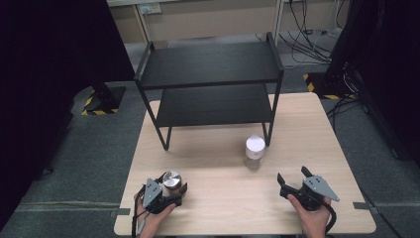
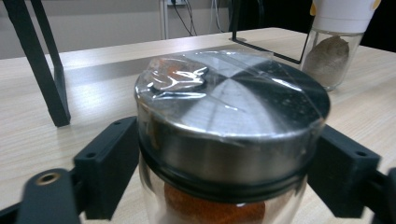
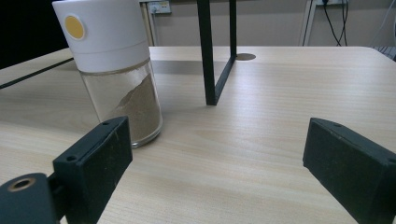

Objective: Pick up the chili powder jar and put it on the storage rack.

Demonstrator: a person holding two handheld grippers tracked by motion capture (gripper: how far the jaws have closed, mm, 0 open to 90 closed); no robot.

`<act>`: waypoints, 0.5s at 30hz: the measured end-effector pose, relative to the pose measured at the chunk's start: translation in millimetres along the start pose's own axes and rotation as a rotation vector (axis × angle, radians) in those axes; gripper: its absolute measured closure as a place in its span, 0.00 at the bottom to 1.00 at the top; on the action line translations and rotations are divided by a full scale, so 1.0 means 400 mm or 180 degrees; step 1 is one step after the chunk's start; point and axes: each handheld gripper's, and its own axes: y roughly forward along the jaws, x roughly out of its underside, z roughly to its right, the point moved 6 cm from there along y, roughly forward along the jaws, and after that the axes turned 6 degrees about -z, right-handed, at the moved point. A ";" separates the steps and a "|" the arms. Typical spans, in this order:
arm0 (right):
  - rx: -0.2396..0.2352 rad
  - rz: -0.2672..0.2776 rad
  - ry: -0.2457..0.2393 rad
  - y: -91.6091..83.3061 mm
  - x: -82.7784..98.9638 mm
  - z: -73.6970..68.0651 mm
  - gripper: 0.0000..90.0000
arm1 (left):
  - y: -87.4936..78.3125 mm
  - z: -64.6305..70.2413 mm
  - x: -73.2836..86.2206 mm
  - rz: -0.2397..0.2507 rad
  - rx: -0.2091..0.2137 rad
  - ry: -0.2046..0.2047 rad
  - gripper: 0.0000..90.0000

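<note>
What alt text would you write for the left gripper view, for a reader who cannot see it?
A glass jar with a shiny metal lid sits between the two black jaws of the left tongs, which close on its sides. Behind it on the wooden table stands a white-capped jar of brownish powder.

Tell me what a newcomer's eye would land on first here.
First the steel-lidded jar of orange powder, clasped between the jaws of the left gripper at the table's near left. Next the white-capped jar of brown powder, standing mid-table by the black shelf rack, with the right gripper open short of it.
</note>
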 end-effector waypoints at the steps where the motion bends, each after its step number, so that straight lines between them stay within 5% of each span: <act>1: -0.0001 0.0003 0.0000 0.000 0.000 0.000 0.09 | 0.000 0.000 0.000 0.0000 0.0000 0.0000 0.21; 15: -0.0030 -0.0004 0.0009 0.000 0.000 0.001 0.09 | -0.015 0.005 0.001 -0.0063 -0.0019 -0.0025 0.33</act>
